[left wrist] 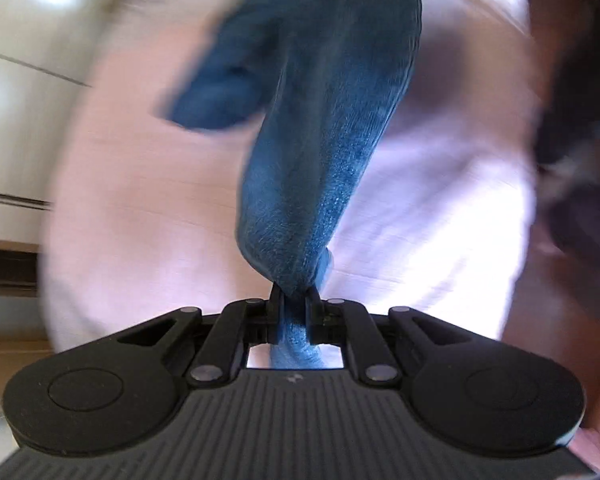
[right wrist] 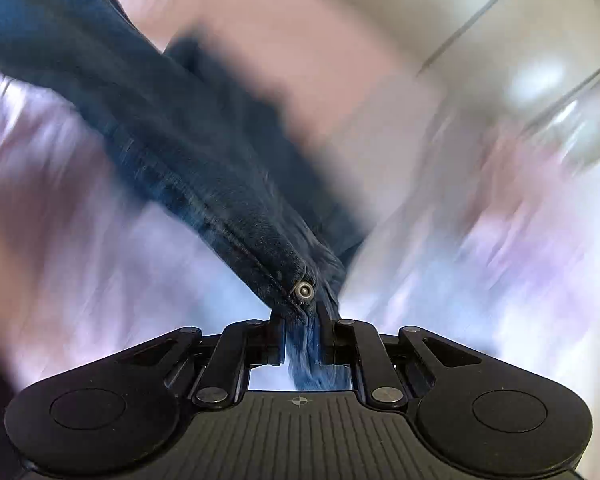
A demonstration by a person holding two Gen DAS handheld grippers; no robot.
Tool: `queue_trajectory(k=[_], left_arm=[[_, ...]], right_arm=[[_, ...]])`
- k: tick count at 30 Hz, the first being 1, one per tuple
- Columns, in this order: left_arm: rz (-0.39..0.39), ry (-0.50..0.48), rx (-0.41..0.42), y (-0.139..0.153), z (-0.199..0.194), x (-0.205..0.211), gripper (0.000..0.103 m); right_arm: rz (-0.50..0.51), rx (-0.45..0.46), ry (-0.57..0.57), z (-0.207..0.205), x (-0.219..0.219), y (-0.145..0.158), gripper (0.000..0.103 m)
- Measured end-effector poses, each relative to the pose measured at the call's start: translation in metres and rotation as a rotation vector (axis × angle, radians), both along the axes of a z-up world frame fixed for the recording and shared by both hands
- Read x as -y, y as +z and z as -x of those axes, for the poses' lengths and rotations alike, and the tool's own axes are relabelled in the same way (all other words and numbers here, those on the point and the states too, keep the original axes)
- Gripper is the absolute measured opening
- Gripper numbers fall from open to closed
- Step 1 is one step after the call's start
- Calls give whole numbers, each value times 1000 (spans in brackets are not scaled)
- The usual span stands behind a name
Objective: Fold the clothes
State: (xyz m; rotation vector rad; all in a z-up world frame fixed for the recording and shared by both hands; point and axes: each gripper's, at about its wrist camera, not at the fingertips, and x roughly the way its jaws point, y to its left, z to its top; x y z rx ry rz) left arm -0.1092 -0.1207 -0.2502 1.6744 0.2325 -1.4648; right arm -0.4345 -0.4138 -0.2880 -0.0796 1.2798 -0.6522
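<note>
**Both grippers pinch blue jeans over a pink sheet**

The left gripper (left wrist: 294, 300) clamps a bunched fold of the jeans (left wrist: 312, 128); the right gripper (right wrist: 300, 314) grips them just below a metal rivet (right wrist: 303, 290). Beneath both lies a pink sheet (left wrist: 140, 200), blurred. Beyond it runs pale tiled floor (left wrist: 16, 80). The hanging denim blocks the view straight ahead.

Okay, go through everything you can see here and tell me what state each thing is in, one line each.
Left gripper: shut on the blue denim garment.
Right gripper: shut on the same garment, just below a metal rivet.
Blue denim garment: lifted, bunched, hanging from both grippers.
Pale pink sheet: spread beneath, blurred.
</note>
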Motion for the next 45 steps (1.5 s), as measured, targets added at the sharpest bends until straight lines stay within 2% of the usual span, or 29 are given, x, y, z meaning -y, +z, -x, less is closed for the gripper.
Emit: queue_trajectory(k=[1,2,3,5,8,10,12,13,14,17,21,24,25,26,27,28,29,33,36,39,42,45], left_arm=[[-31,-12,-4,-19,11,-8,8],[-53,-19,-4,-35,20,-15,8],[-60,-12,-4,-43,24,-20,8],[-62,29,-13,-48,23,-19,8],[-58,101,-32,-51,14,-16,14],[-41,146,-29,-59,2,-16,18],[-21,178,1,-57,-9,-17,20],[-17,195,8,-58,-16,-15,21],[-14,210,13,-60,-22,-13,22],[-13,244,23,-66,-35,-7,28],[-18,266,29,-69,-35,-8,32],[-11,292,31,-62,-30,-18,36],[-6,307,28,-59,-29,-22,38],[-1,329,27,-56,-29,-26,43],[0,348,30,-53,-30,-31,46],[-4,359,34,-50,-31,-35,48],[-7,368,48,-49,-33,-40,51],[-12,392,96,-53,-45,-56,65],[0,373,137,-72,-53,-56,70],[7,357,144,-100,-60,-50,73],[20,367,132,-116,-74,-45,75],[56,466,34,-106,-103,-45,80]], right_arm=[[-37,-27,-8,4,-11,-18,8],[-62,-49,-17,7,-21,-31,0],[-87,-71,-26,10,-31,-45,0],[-102,-95,-52,12,-52,-53,0],[-125,-54,-124,30,-81,-52,0],[-189,46,-245,42,-78,-57,0],[-261,172,-384,53,-69,-59,26],[-295,247,-457,58,-63,-57,67],[-326,323,-527,64,-56,-59,90],[-411,553,-734,81,-37,-72,90],[-478,800,-1003,112,-22,-107,90],[-502,984,-1106,124,-15,-129,90],[-504,1035,-1115,124,-12,-132,88],[-503,1078,-1118,124,-8,-134,68],[-509,1092,-1138,123,-3,-136,56],[-518,1090,-1167,124,2,-137,31],[-533,1100,-1183,125,6,-137,12],[-513,1042,-1113,128,14,-98,6],[-397,1006,-1073,141,16,-59,5],[-327,957,-1096,155,20,-42,5],[-308,865,-1080,144,19,-40,5],[-281,813,-1070,133,17,-42,5]])
